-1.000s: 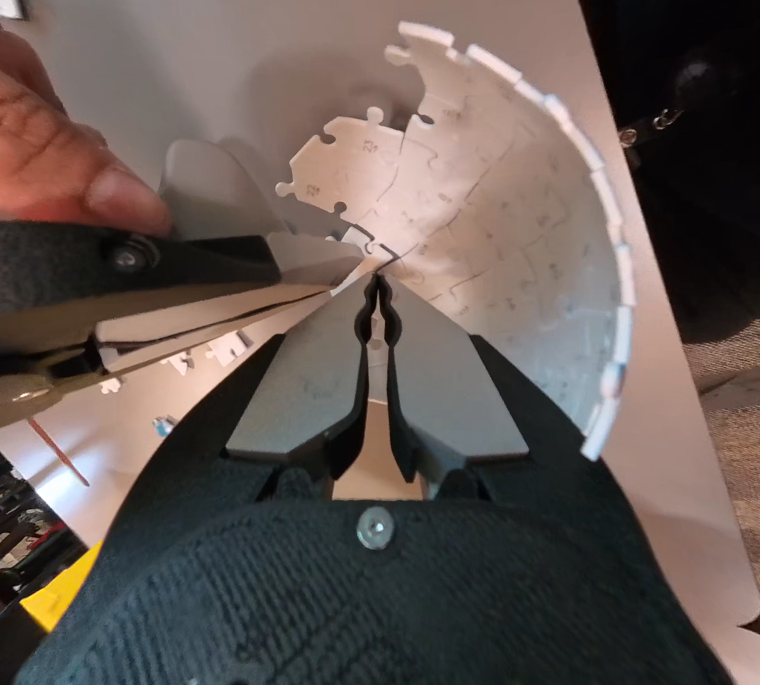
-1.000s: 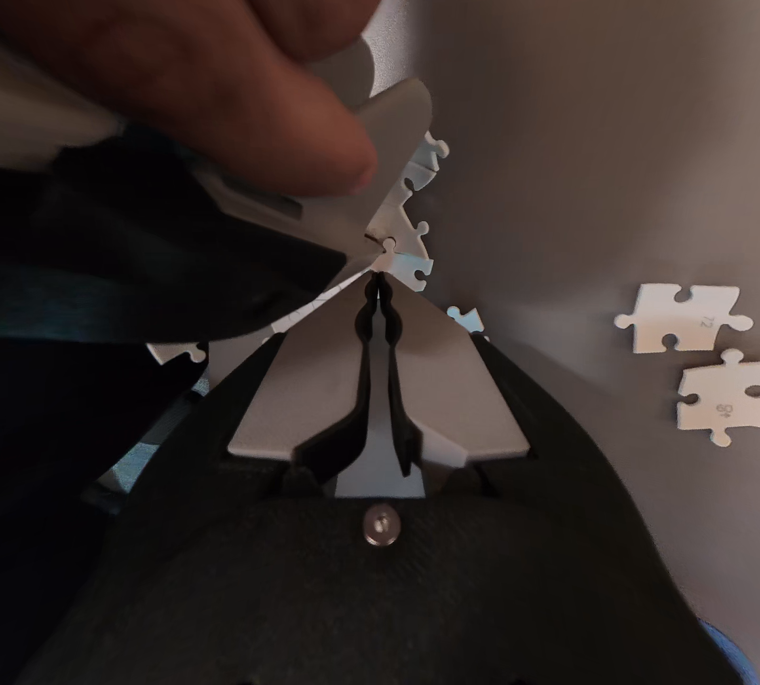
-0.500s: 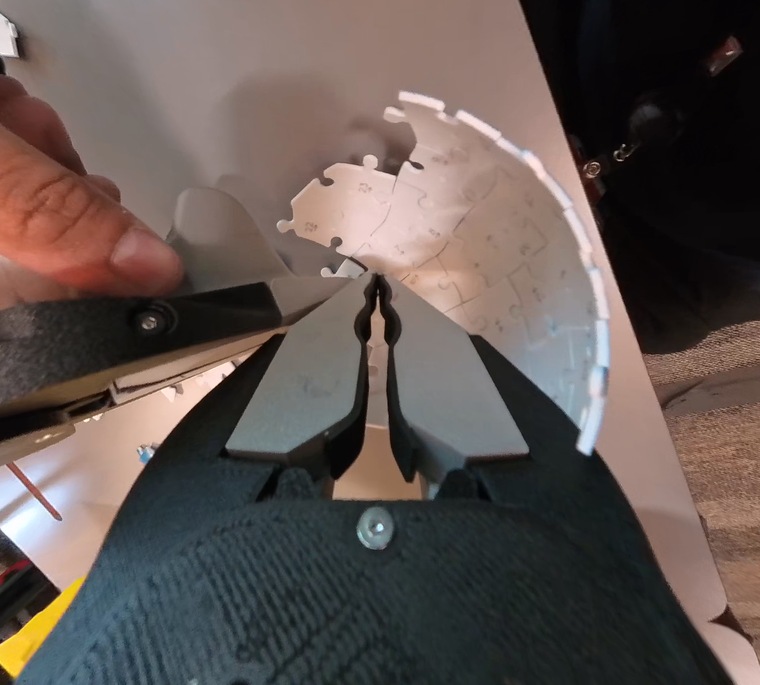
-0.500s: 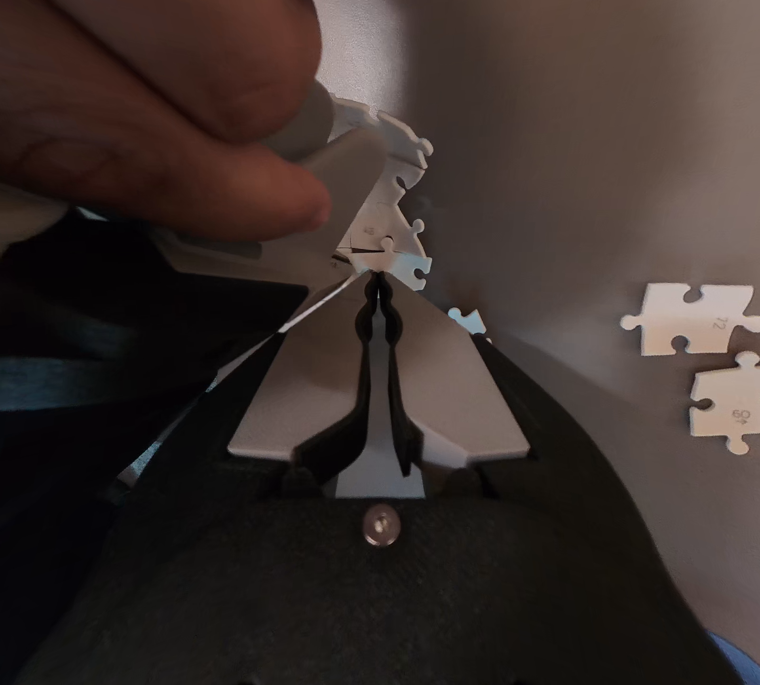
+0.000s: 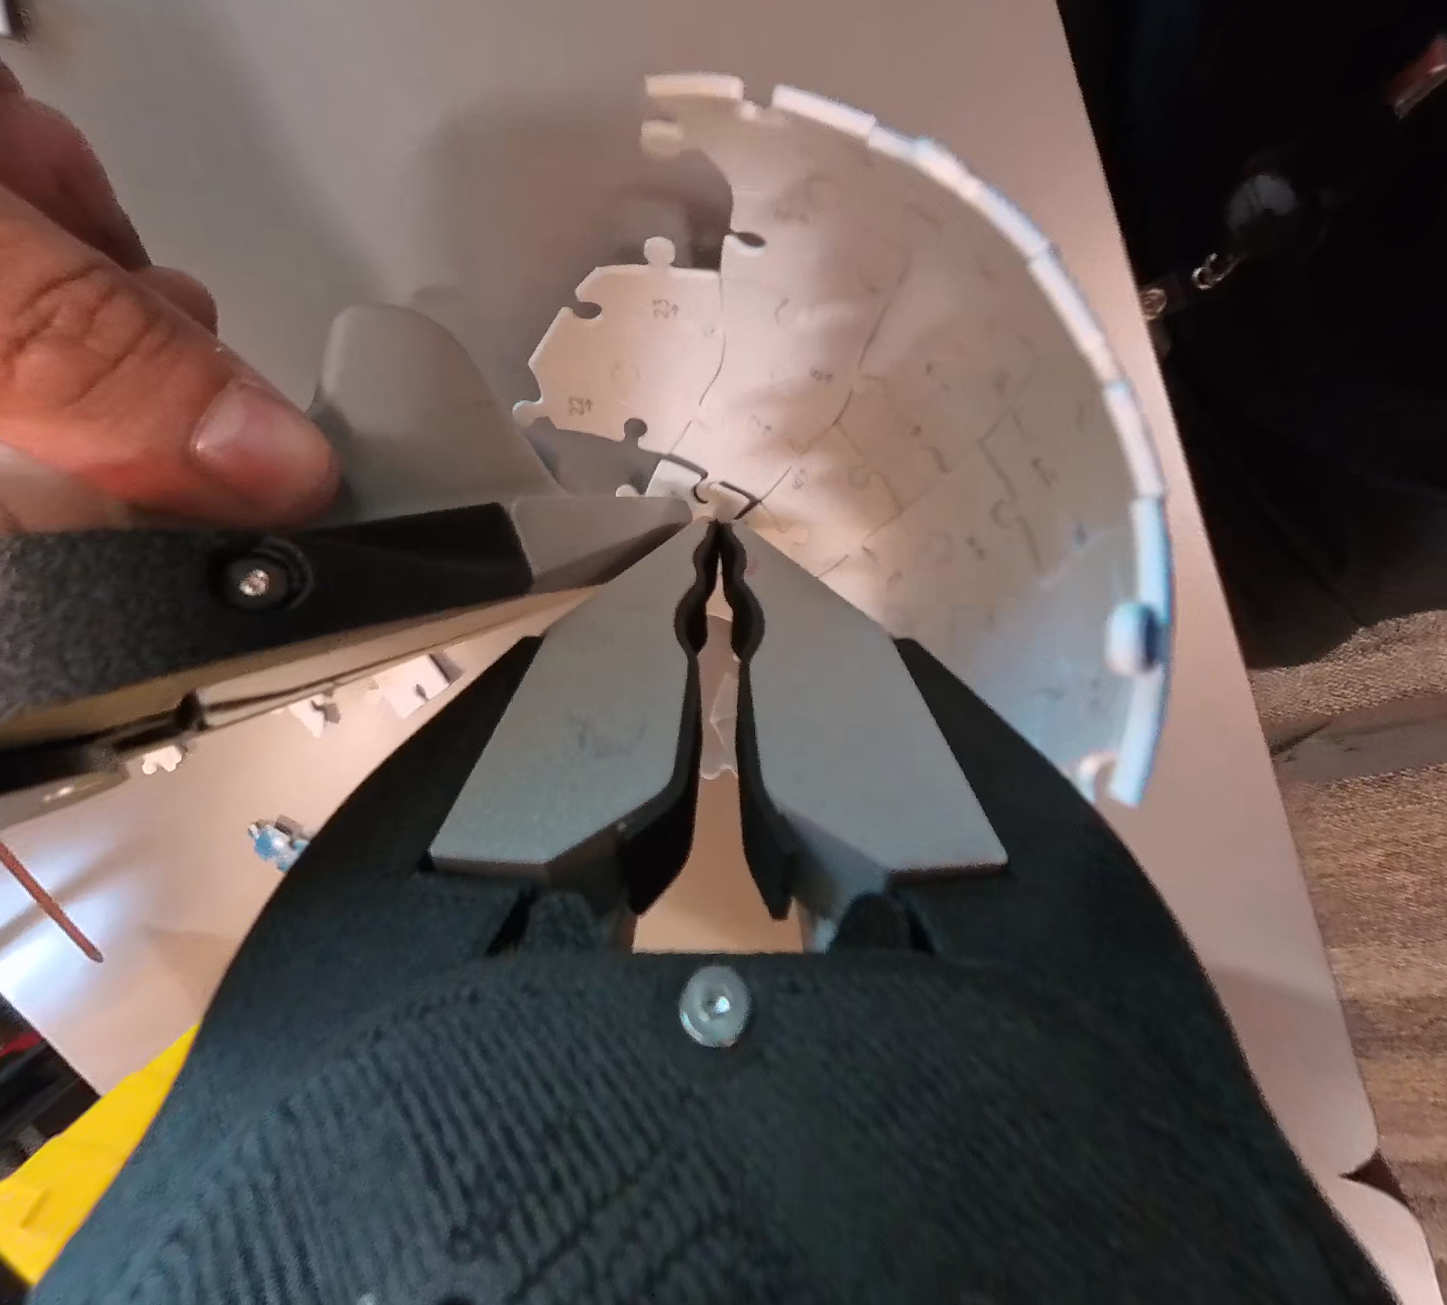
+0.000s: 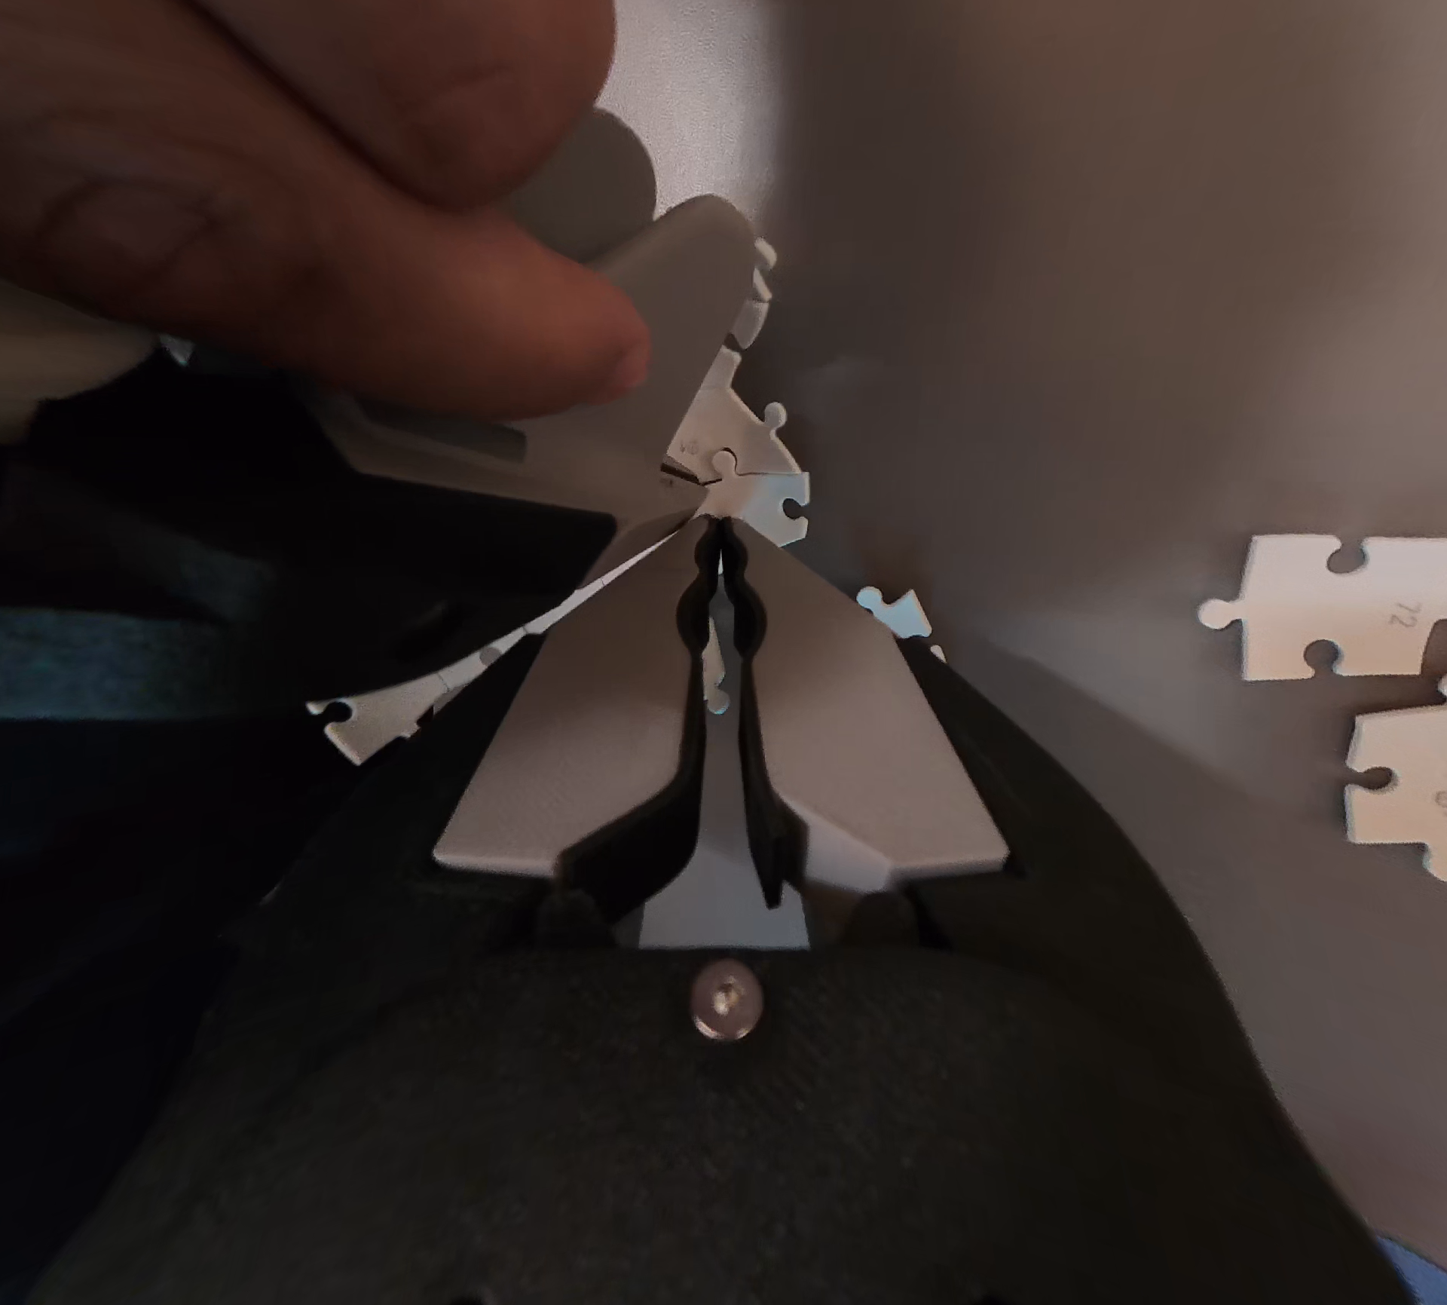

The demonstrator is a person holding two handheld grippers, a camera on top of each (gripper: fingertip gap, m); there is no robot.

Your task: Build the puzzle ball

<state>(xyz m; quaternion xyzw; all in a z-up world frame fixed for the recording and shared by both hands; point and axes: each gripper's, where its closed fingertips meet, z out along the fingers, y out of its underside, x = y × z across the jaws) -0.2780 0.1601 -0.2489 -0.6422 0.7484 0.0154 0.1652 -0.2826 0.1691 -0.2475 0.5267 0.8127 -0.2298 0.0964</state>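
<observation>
The half-built white puzzle ball is an open curved shell held above the white table. My left gripper is shut on the shell's lower edge. My right gripper is shut on a white puzzle piece that meets the shell's edge at the same spot. In the left wrist view the right gripper comes in from the left, with a thumb on it. In the right wrist view the left gripper and the hand's fingers fill the upper left and hide most of the shell.
Two loose white pieces lie on the table to the right, and a small bluish piece lies near my right fingers. The table's edge runs close behind the shell. A yellow object sits at the lower left. Less than 4 cm separates the two grippers' tips.
Both grippers stay shut at the same joint on the shell's edge. The shell has shifted a little in the left wrist view, first down, then back up.
</observation>
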